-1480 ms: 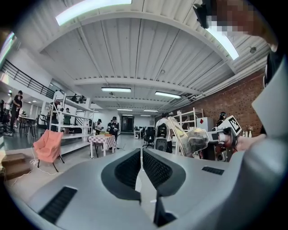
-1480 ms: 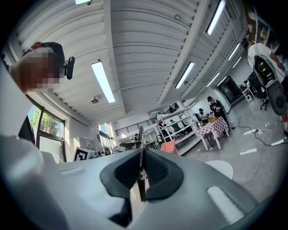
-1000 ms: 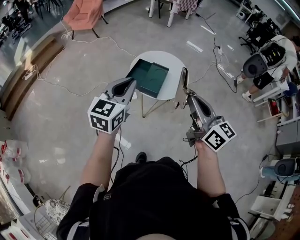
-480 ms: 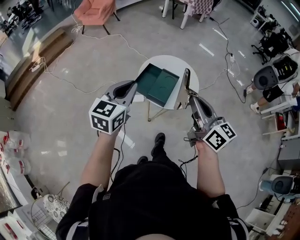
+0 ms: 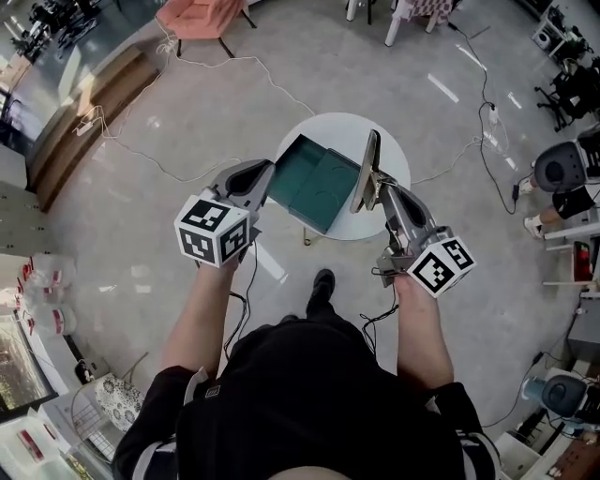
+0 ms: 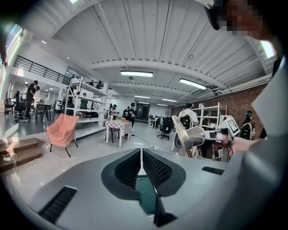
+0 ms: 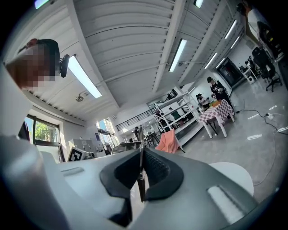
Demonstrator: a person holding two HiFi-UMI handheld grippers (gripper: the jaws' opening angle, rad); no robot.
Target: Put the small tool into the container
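Person in a black top stands over a round white bench, a hand-held tool in each fist. The right tool is clamped tight on a flat metal blade. The blade stands on edge, rising from the jaws above the bench's right half, just beside a dark green container. It is clear of the container, not inside it. The container lies open on the bench's left half. The left tool hovers at the container's left edge, jaws pressed together with nothing between them. In the left gripper view the container's green shows below those jaws. The left tool carries a cube of black-and-white square markers near the wrist. One dark shoe shows on the grey floor below the bench. A salmon-pink chair stands well apart at the far side.
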